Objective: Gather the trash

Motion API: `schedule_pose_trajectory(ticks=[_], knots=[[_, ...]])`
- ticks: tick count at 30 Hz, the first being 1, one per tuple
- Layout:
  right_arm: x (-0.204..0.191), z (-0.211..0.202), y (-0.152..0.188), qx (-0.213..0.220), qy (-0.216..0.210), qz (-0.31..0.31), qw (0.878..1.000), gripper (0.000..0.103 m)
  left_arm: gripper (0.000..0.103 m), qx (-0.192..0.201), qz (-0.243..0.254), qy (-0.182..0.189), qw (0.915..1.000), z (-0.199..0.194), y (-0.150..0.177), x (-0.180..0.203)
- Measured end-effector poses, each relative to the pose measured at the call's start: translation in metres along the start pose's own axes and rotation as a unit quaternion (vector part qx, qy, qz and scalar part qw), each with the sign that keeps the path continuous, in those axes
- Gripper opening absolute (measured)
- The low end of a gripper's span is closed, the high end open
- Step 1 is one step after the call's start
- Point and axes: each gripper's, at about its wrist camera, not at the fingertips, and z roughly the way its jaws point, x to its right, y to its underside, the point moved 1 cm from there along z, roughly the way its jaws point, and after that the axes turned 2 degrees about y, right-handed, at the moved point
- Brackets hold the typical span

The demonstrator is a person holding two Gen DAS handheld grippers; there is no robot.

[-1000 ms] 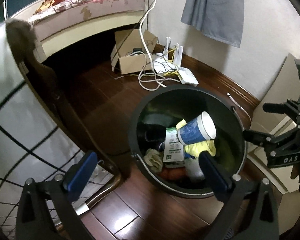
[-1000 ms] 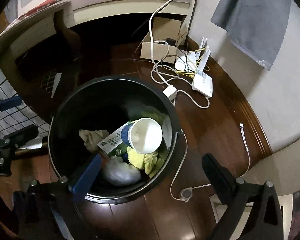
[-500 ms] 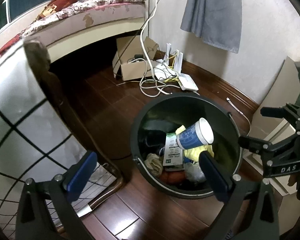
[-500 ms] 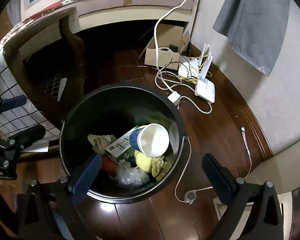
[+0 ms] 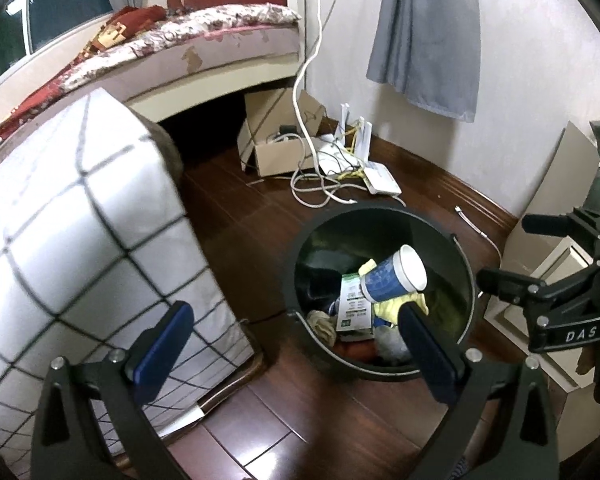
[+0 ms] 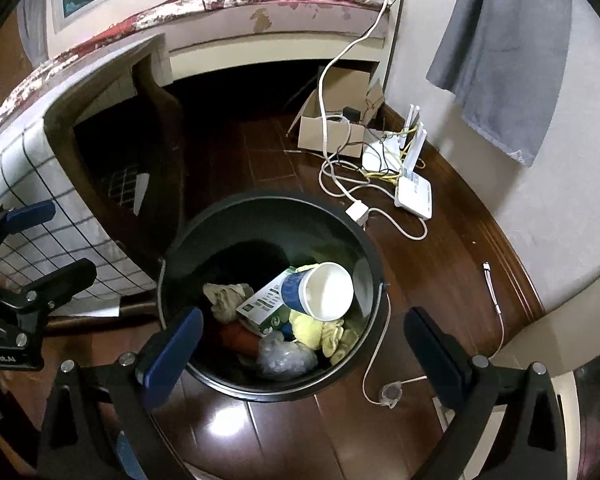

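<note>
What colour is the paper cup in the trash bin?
Blue outside with a white inside and rim, the paper cup shows best in the right wrist view.

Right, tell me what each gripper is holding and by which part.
Nothing is held. The left gripper and right gripper are both open and empty above the black bin; the paper cup lies loose inside.

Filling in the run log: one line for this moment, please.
left gripper: open, empty | right gripper: open, empty | bin: holds paper cup, carton, yellow cloth
</note>
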Motion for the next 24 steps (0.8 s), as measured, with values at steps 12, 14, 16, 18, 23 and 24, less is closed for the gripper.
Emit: schedule_pose_trajectory(ticks=[12,14,16,18,23,24], knots=[[-0.039,-0.054,-0.011,0.039,-0.011,0.025,0.999,0.102,0.102,0.022,-0.005,-0.031,0.9993,-0.054,0.001,-0.021],[-0.047,-0.064,-0.013,0.045,-0.013,0.028,0.999,0.102,0.102,0.027,-0.01,-0.035,0.999,-0.062,0.002,-0.026],[-0.053,-0.07,-0.013,0.048,-0.012,0.029,0.998,0.102,0.102,0.03,-0.017,-0.039,0.9986,-0.071,0.004,-0.032],[-0.059,-0.077,-0.014,0.053,-0.011,0.033,0.998,0.102,0.102,0.032,-0.023,-0.044,0.9982,-0.078,0.005,-0.038],[-0.085,-0.094,-0.016,0.064,-0.005,0.022,0.998,0.102,0.102,0.046,-0.037,-0.059,0.9965,-0.102,0.009,-0.054],[-0.09,-0.097,-0.016,0.067,-0.006,0.019,0.998,0.102,0.102,0.049,-0.039,-0.061,0.9962,-0.106,0.01,-0.056]])
